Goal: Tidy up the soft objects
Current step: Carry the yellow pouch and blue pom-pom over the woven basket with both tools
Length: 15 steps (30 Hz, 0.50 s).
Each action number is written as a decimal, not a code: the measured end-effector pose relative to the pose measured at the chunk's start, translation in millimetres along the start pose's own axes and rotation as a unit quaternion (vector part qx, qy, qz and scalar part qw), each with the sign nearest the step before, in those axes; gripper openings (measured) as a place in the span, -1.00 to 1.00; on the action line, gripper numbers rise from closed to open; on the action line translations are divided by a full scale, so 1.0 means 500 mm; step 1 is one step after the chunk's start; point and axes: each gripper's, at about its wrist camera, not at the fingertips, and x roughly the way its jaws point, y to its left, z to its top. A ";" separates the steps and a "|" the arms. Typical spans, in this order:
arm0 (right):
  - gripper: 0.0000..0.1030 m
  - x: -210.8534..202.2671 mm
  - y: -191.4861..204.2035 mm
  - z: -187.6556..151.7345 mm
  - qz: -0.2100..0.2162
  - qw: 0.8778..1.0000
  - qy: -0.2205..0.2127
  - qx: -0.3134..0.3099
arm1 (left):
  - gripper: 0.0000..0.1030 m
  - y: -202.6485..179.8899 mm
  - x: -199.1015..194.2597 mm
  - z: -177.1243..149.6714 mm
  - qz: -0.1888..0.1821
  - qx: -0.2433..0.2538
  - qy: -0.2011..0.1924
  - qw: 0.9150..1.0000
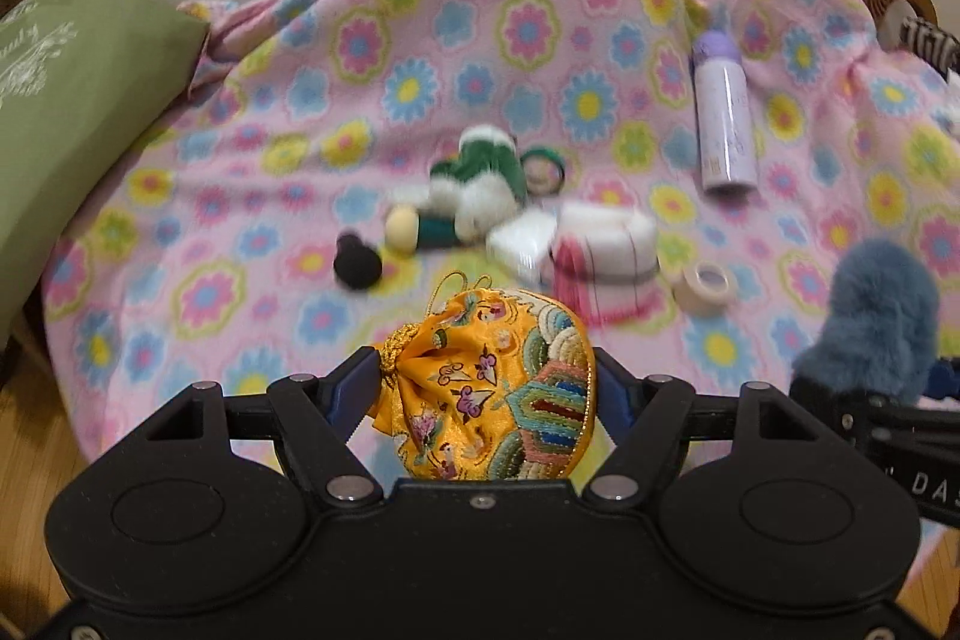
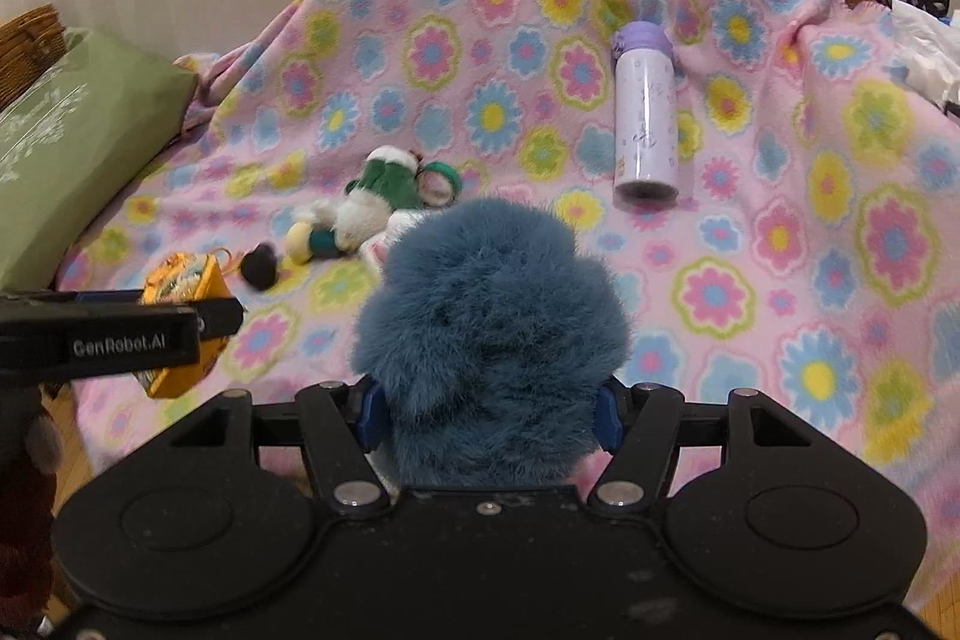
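A yellow embroidered drawstring pouch [image 1: 492,388] sits between the blue pads of my left gripper [image 1: 483,370], which is shut on it above the near edge of the flowered pink blanket [image 1: 480,10]. In the right wrist view this pouch [image 2: 180,280] shows at the left, beside the left gripper's black finger. A fluffy blue plush [image 2: 492,316] fills my right gripper [image 2: 487,400], whose pads press into its fur. The same plush [image 1: 876,322] appears at the right edge of the left wrist view. A green and white plush toy [image 1: 480,184] lies mid-blanket with a black pompom [image 1: 357,262] close by.
A lilac bottle [image 1: 723,118] lies on the blanket at the right. A white and pink bundle [image 1: 600,244], a beige tape roll [image 1: 705,286] and a green tape roll [image 1: 543,169] lie near the toy. A green pillow [image 1: 78,100] leans at the left. Wooden floor runs below the blanket's edge.
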 end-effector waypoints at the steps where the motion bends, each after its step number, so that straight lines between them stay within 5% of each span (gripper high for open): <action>1: 0.22 -0.010 0.004 -0.009 0.003 1.000 0.004 -0.003 | 0.33 0.000 -0.008 -0.011 -0.002 -0.002 0.003 1.000; 15: 0.23 -0.089 0.037 -0.143 0.032 0.997 0.069 -0.008 | 0.33 -0.020 -0.073 -0.154 -0.005 -0.022 0.053 0.998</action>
